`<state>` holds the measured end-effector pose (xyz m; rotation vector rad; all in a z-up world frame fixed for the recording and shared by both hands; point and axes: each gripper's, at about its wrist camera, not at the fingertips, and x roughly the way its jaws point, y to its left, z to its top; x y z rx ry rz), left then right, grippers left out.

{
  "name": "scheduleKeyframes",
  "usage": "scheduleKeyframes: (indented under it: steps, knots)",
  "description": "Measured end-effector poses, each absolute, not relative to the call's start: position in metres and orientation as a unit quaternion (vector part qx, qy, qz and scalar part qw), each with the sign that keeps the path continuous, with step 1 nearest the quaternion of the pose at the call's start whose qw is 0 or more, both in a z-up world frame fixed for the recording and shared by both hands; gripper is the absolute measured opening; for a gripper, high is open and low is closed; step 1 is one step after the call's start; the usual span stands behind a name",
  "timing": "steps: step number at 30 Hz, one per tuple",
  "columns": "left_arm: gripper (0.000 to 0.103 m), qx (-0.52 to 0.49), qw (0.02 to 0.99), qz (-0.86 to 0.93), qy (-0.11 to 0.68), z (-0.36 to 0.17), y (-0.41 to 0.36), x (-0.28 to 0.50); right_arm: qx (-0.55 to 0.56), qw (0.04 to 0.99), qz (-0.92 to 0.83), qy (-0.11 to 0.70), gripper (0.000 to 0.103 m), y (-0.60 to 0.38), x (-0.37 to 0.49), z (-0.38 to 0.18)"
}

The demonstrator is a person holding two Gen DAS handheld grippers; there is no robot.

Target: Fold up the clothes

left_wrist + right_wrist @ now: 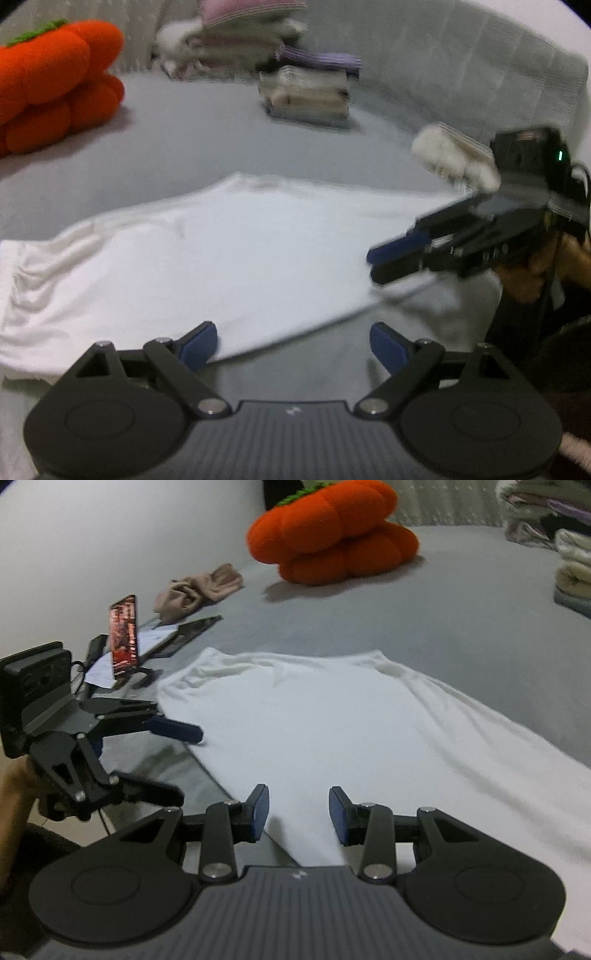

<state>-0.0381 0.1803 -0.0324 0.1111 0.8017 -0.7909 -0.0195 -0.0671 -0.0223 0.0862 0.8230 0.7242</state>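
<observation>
A white garment (229,254) lies spread flat on the grey surface; it also shows in the right wrist view (351,723). My left gripper (293,345) is open and empty, fingers just over the garment's near edge. My right gripper (299,814) is open and empty over the garment's near edge. In the left wrist view the right gripper (376,264) hovers at the garment's right edge. In the right wrist view the left gripper (188,764) sits at the garment's left edge, jaws apart.
An orange pumpkin cushion (332,528) sits at the back. Stacks of folded clothes (306,92) stand at the far side. A beige crumpled cloth (195,590), a phone on a stand (123,638) and a tablet with papers (173,635) lie left of the garment.
</observation>
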Motion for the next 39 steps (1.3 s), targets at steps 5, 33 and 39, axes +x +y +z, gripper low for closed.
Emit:
scheduleKeyframes:
  steps: [5, 33, 39]
  knots:
    - [0.091, 0.06, 0.834, -0.401, 0.374, -0.023, 0.169, -0.042, 0.048, 0.852, 0.338, 0.396, 0.04, -0.085, -0.034, -0.026]
    - [0.075, -0.018, 0.899, -0.284, 0.334, -0.022, 0.094, 0.084, 0.051, 0.911, 0.208, 0.353, 0.033, -0.216, -0.015, -0.001]
    - [0.051, -0.036, 0.897, -0.27, 0.349, -0.036, 0.091, 0.103, -0.014, 0.916, 0.185, 0.355, 0.026, -0.232, -0.008, -0.019]
